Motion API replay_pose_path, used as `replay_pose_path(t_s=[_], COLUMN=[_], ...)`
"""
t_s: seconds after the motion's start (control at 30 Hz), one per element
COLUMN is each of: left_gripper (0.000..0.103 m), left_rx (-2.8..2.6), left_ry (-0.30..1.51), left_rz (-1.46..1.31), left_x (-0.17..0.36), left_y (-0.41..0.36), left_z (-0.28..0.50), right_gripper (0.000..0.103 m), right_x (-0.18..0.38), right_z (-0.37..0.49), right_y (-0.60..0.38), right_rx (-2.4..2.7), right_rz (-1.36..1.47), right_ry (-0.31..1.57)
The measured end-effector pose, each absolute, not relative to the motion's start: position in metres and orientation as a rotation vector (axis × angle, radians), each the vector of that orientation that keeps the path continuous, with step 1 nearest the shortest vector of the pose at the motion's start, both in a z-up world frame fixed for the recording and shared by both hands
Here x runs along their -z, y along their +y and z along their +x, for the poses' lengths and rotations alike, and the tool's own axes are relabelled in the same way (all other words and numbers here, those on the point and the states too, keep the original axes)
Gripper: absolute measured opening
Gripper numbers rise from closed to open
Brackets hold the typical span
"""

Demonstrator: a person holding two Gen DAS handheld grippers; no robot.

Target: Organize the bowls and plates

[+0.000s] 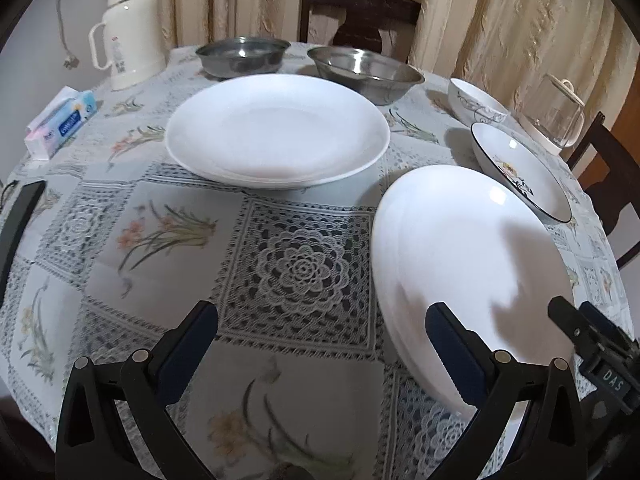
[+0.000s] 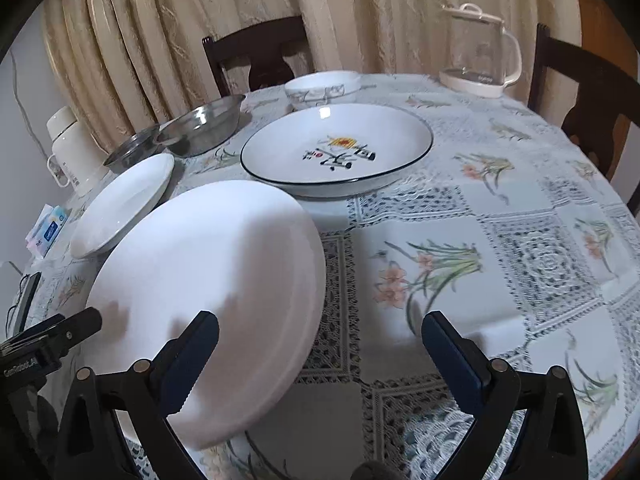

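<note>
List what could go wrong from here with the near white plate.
1. Both grippers, left and right, are open around the near white plate; a pinch on its smooth rim might slip.
2. It sits close to the black-rimmed plate, so lifting or sliding it could knock the two together.
3. The two grippers are close together and may collide.

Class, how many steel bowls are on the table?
2: one steel bowl at the far edge near the thermos, the other right beside it. None appear hidden.

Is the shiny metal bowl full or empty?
Empty: the nearer metal bowl shows only bare shiny steel inside, and in the right wrist view too.
</note>
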State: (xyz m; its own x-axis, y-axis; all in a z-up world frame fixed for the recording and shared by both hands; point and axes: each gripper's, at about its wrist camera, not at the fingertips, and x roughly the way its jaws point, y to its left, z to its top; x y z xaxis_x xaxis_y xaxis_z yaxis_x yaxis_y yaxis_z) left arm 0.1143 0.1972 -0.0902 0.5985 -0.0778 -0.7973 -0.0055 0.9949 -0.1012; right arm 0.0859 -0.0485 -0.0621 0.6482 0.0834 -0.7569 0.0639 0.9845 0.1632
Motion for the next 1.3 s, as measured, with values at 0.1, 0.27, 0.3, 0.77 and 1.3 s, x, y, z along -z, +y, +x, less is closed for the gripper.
replay_pose_path(t_s=[0.1, 0.27, 0.3, 0.77, 1.3], left_gripper=[0.103, 0.103, 0.103, 0.103, 0.086], left_rx=[0.054, 0.067, 0.067, 0.110, 0.158], left_ry=[0.948, 0.967, 0.967, 0.953, 0.933], left_rz=[-0.106, -0.113, -0.108, -0.040, -0.110], left_x=[0.094, 0.099, 0.099, 0.103, 0.095], left_y=[0.194, 0.190, 0.189, 0.186, 0.184], left_z=[0.123, 0.135, 0.136, 0.136, 0.142], right_gripper=[0.103, 0.103, 0.103, 0.103, 0.084], right_x=[0.065, 0.066, 0.066, 0.066, 0.065], right_z=[0.090, 0.095, 0.095, 0.085, 0.104], right_y=[-0.048, -0.052, -0.052, -0.086, -0.080], right_rx=[-0.022, -0.044, -0.050, -0.272, -0.289], right_rz=[0.184, 0.199, 0.201, 0.383, 0.392], right_ry=[0.884, 0.910, 0.909, 0.871, 0.863])
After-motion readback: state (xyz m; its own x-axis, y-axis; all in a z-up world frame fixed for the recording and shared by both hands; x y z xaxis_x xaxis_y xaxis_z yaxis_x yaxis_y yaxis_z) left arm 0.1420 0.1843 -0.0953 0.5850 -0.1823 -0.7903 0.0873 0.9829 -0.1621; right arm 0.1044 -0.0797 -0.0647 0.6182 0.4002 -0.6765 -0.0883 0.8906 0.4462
